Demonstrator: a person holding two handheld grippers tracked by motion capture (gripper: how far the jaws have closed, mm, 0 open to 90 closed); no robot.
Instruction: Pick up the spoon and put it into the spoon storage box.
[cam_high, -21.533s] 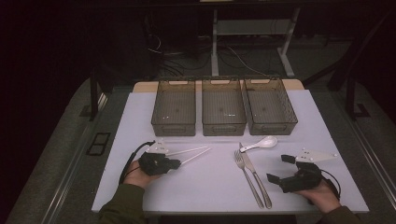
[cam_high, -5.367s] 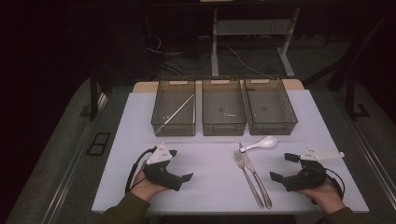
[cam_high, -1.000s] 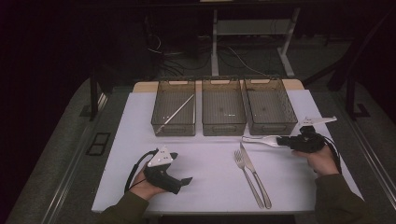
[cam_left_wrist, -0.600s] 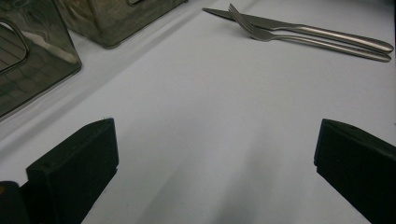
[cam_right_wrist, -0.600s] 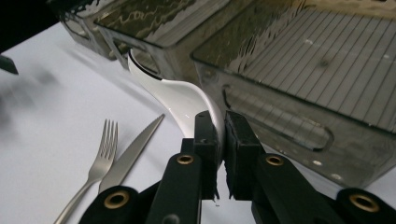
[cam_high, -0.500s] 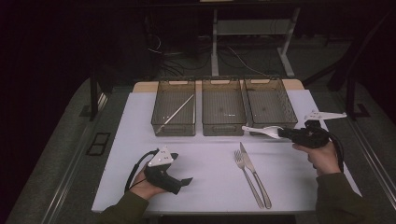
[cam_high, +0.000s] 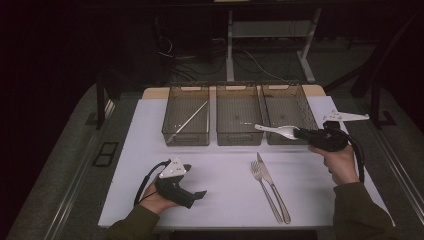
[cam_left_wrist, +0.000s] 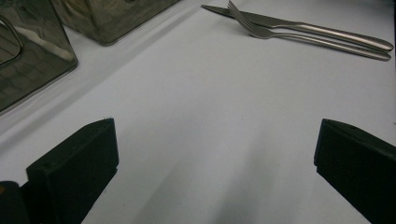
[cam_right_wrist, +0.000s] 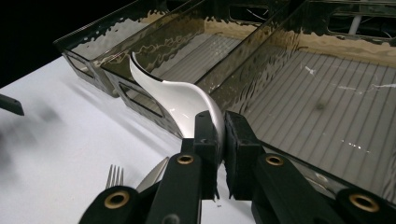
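Spoon (cam_high: 276, 130), white, clamped in my right gripper (cam_high: 299, 133), now lifted off the counter (cam_high: 225, 175) to the right-hand bin (cam_high: 290, 107)'s front edge; my left gripper (cam_high: 200, 194) rests open, unmoved.

A fork (cam_high: 265, 189) and a knife (cam_high: 272, 187) lie side by side, touching, on the white desk (cam_high: 225, 195). Behind them stand three smoky trays in a row; the left tray (cam_high: 186, 121) holds a pair of pale chopsticks (cam_high: 189, 121).
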